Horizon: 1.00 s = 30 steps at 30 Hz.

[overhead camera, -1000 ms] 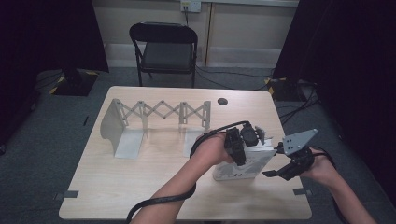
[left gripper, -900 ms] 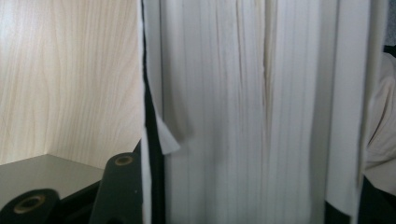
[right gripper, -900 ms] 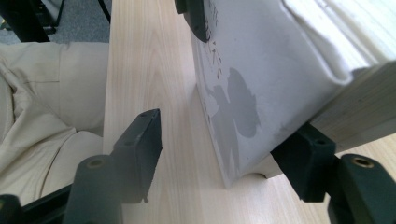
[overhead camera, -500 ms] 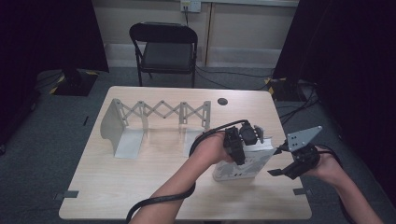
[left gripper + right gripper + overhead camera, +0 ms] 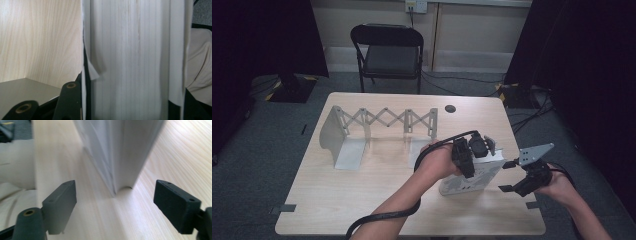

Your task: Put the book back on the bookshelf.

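Now left gripper (image 5: 479, 150) clamped on white book (image 5: 472, 177) standing on table (image 5: 362, 200); right gripper (image 5: 517, 186) jaws just opened wide, empty, beside book

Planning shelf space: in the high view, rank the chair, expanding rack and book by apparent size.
1. expanding rack
2. chair, though it stands farther from the camera
3. book, partly covered by the left gripper

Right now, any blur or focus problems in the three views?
High view: sharp, evenly lit table, dark surrounds. Left gripper view: book pages too close, soft. Right gripper view: book and tabletop smeared with blur, while the right claw tips stay fairly crisp.
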### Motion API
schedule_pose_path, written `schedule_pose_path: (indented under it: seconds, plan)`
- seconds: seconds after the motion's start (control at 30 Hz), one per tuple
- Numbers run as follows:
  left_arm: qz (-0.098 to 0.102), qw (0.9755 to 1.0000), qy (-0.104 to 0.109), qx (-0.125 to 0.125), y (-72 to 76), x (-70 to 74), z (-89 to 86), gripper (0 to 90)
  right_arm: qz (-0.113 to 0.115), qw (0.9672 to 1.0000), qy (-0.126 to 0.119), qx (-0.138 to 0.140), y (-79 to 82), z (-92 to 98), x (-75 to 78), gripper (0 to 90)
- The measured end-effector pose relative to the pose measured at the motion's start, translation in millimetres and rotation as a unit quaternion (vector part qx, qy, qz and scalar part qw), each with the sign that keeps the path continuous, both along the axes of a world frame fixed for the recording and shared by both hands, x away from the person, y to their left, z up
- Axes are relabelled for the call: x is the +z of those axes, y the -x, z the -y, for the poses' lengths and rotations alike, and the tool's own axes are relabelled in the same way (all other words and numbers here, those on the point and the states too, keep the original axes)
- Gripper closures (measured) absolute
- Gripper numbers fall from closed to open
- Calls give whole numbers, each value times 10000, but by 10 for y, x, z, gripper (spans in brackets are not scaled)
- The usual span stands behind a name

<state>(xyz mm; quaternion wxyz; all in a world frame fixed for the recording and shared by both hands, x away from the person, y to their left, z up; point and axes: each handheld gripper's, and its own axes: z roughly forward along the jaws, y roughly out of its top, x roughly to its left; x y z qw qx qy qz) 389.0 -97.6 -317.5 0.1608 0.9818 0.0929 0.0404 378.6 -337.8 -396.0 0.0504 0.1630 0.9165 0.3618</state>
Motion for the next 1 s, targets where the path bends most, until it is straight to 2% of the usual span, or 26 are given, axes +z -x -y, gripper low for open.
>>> schedule_pose_path:
  seconds: [0.03, 0.17, 0.23, 0.3, 0.33, 0.43, 0.5, 0.57, 0.7, 0.87, 1.0]
  plan:
    - [17, 10000, 9, 15, 8, -2, -4, 534, 0, 10000, 0, 0, 0, 0, 0, 169]
    - [132, 9999, -62, -42, 68, 12, 3, 535, -94, 9997, -23, -244, 5, 31, -157, 135]
    - [74, 9999, -71, 16, 73, 19, -3, 535, -156, 9989, -23, -443, 12, 49, -307, 134]
    - [89, 9999, -88, -13, 80, 22, -12, 535, -167, 9987, -39, -489, 17, 52, -340, 133]
    - [84, 9999, -94, -2, 85, 24, -18, 535, -178, 9981, -73, -585, 31, 57, -419, 132]
    - [111, 9999, -84, 22, 96, 44, -42, 535, -142, 9973, -1, -723, 42, 47, -496, 131]
    - [122, 9999, -8, 112, 101, 62, -69, 535, -116, 9966, -1, -813, 54, 35, -565, 129]
    - [42, 9999, 4, 139, 71, 79, -114, 535, -87, 9952, -9, -976, 62, 18, -652, 130]
    - [3, 9998, -51, 210, 62, 17, -164, 534, -81, 9943, -48, -1064, 80, -18, -738, 130]
    - [52, 9996, 5, 272, 69, 7, -220, 534, -3, 9936, -75, -1126, 99, -49, -792, 129]
    - [-27, 9995, 37, 306, 53, 1, -278, 534, 98, 9930, -20, -1179, 110, -85, -818, 129]
